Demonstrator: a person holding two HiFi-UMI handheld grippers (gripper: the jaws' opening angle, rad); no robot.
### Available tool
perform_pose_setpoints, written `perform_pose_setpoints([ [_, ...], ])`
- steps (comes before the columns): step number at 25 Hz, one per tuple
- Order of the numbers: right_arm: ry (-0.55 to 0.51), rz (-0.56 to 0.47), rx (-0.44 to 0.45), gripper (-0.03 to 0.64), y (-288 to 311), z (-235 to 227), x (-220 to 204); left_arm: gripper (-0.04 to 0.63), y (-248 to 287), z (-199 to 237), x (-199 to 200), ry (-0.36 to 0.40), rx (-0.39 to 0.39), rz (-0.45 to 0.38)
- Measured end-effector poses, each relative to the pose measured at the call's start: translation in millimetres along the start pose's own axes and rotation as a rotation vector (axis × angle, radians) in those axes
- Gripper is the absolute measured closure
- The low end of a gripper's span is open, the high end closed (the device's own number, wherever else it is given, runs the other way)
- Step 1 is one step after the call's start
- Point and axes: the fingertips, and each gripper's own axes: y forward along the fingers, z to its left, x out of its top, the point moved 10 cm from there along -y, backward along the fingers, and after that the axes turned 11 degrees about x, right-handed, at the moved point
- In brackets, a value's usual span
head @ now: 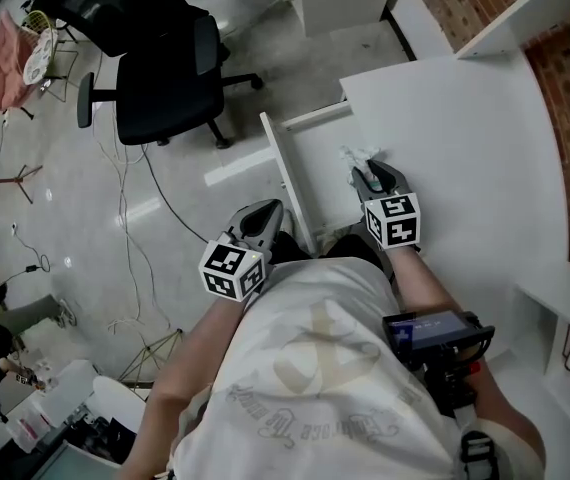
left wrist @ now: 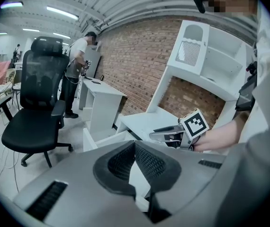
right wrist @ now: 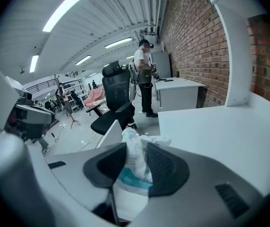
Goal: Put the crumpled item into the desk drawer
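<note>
Clutching crumpled item (right wrist: 134,163) beside open drawer (head: 287,180) — right gripper (right wrist: 136,145), left gripper (left wrist: 135,144) closed, empty.

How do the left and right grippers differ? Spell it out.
The right gripper clamps the crumpled item; the left gripper is shut on nothing. The right gripper is at the desk side of the open drawer; the left gripper sits outside the drawer's front panel. Both carry a marker cube.

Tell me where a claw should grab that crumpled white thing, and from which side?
Around its bunched middle, as the right claw has the crumpled item now: one pad on each side, coming from the person's side, the loose end poking past the tips. It looks soft and irregular, so the middle likely gives most to squeeze.
</note>
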Motion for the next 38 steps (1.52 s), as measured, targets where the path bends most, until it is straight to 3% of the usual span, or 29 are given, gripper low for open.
perform_pose_setpoints([
  [8, -0.013, 0.052, 0.045, 0.469, 28, 11, -2, 0.575, -7, 14, -5, -0.019, 0.017, 0.019],
  [15, -0.012, 0.120, 0.107, 0.471, 89, 0, -26, 0.575, 12, 39, -38, -0.068, 0.062, 0.050],
  [21, -0.026, 0.173, 0.144, 0.471, 71, 19, -19, 0.575, -21, 20, -32, -0.101, 0.084, 0.051],
  [38, 0.005, 0.292, 0.194, 0.472, 116, 10, -50, 0.575, -18, 16, -51, -0.178, 0.162, 0.060],
])
